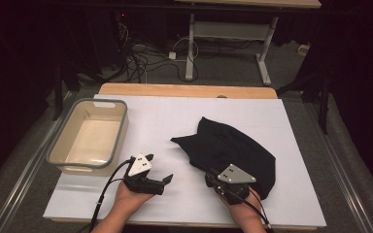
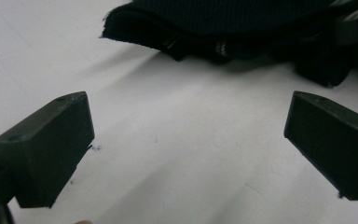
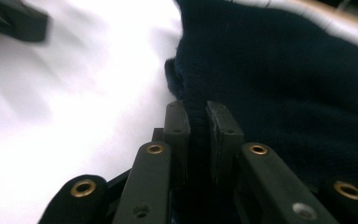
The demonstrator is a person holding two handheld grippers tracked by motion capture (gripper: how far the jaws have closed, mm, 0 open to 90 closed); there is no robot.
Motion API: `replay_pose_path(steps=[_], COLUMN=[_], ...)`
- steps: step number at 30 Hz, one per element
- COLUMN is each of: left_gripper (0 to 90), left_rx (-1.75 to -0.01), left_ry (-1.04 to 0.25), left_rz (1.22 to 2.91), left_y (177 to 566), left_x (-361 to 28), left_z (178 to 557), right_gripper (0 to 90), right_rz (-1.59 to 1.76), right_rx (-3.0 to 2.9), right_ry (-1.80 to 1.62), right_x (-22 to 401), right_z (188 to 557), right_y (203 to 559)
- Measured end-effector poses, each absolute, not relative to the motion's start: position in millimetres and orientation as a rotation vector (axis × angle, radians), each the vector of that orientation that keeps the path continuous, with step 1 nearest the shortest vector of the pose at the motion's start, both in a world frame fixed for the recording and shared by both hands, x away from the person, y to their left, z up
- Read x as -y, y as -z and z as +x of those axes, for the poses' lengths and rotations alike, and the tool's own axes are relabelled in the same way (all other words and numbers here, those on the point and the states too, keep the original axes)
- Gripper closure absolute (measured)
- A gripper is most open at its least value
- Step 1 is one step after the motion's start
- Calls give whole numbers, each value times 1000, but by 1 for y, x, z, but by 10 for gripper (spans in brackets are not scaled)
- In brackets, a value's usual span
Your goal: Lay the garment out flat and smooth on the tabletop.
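In the high view, a black cloth (image 1: pixel 233 148) lies crumpled at the centre right of the white worktop (image 1: pixel 175 121), and an empty bin (image 1: pixel 90 136) stands well apart at the left. The right gripper (image 1: pixel 212 175) sits at the cloth's lower edge; the left gripper (image 1: pixel 167 178) hovers over bare worktop just left of it. I judge the work barely begun: one edge is gripped, and lifting or folding, perhaps moving the cloth to the bin, remains.

In the left gripper view, the fingers (image 2: pixel 51 149) stand wide apart with nothing between them; the cloth (image 2: pixel 214 23) lies across the upper frame.

In the right gripper view, the fingers (image 3: pixel 176 123) are clamped on a fold of the cloth (image 3: pixel 284 84), a dark, soft, ribbed knit bunched into thick folds.
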State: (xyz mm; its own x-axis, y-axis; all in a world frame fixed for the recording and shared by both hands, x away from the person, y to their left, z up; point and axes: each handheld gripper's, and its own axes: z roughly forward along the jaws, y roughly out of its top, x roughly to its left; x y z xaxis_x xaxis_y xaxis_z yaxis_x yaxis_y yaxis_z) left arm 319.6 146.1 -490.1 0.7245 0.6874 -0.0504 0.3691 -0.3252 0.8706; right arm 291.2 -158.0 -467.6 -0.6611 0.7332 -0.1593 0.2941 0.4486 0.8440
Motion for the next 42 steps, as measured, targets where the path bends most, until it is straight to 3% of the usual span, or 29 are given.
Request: replay_pose_path(steps=[12,27,32,34,38,42], left_gripper=[19,39,48,49,53,54], left_rx=[-765,-747,-743,-741,-737,-736], left_ry=[-442,-456,-455,-454,-457,-456], left_rz=[1956,1963,1963,1964,1968,1972], left_y=[490,490,490,490,490,490], left_x=[-144,-143,-143,-143,-143,-143], left_z=[316,314,314,314,314,314], right_gripper=[815,827,830,786,578,492], right_rz=[1007,1301,1351,1327,1248,1141], right_rx=[-1886,-1718,-1726,-1739,-1758,-1754], right_ry=[-1274,-1092,-1092,-1109,-1157,-1213], right_x=[242,358,362,356,340,318], right_z=[278,250,250,249,245,238], right_y=[429,455,465,464,451,433])
